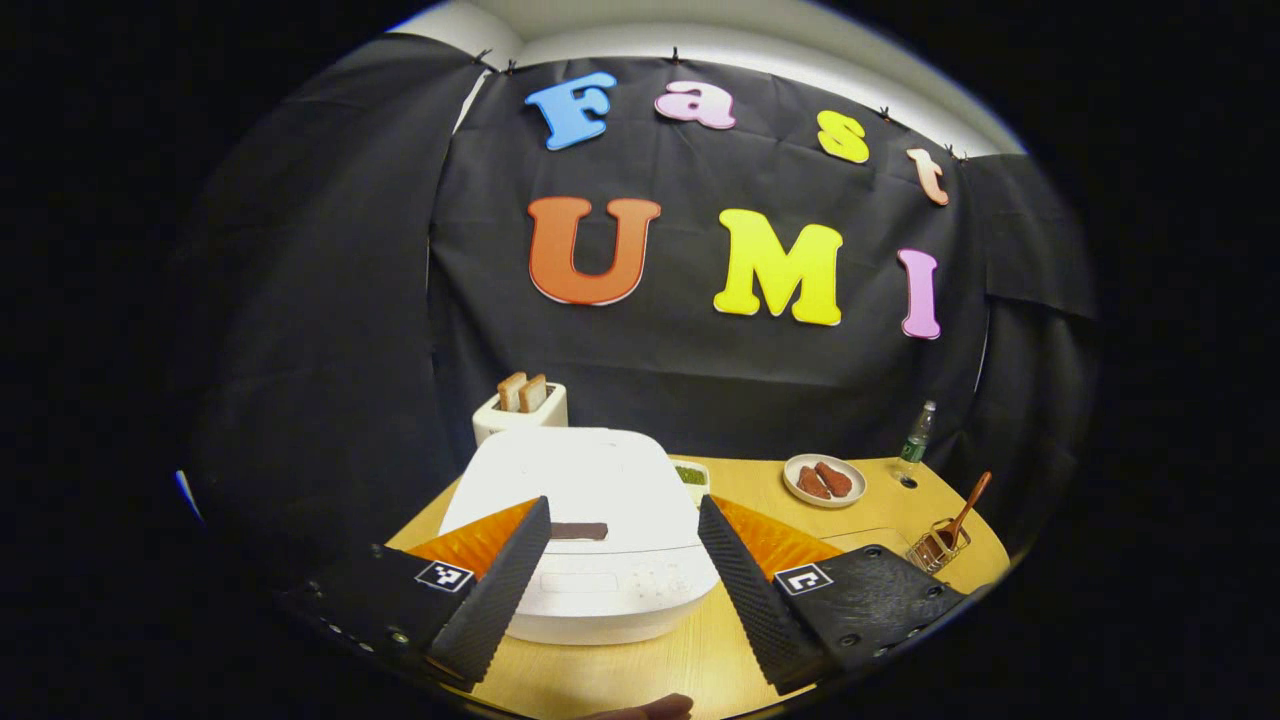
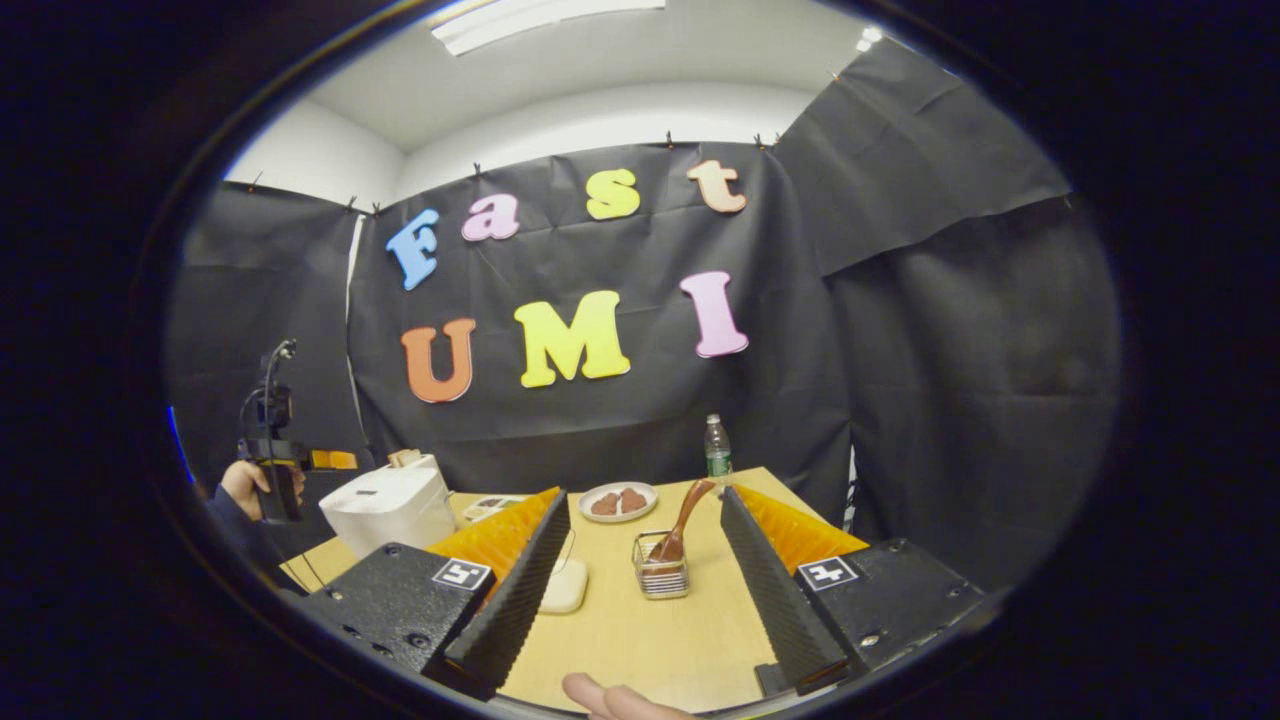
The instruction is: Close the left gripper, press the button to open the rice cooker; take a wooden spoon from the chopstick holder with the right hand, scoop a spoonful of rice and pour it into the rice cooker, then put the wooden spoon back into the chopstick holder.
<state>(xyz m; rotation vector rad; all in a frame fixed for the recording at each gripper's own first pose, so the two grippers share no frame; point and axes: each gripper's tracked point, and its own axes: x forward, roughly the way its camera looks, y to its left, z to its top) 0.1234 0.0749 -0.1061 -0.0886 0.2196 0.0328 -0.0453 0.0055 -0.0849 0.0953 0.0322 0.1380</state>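
The left hand-held gripper (image 1: 624, 560) hangs with fingers apart before the cooker (image 1: 585, 520), lid down, at the table's (image 1: 620, 670) left end. The right hand-held gripper (image 2: 645, 570), likewise spread, faces the spoon (image 2: 680, 525) upright in the holder (image 2: 661, 575). The spoon looks light, stiff and smooth; I would take its upper handle.

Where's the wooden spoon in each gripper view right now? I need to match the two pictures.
Left gripper view: the wooden spoon is at the far right, leaning out of the chopstick holder near the table's edge.
Right gripper view: the wooden spoon is near centre, standing in the chopstick holder, framed between the open fingers.
Shared landmark: the plate with brown food, just behind the holder.
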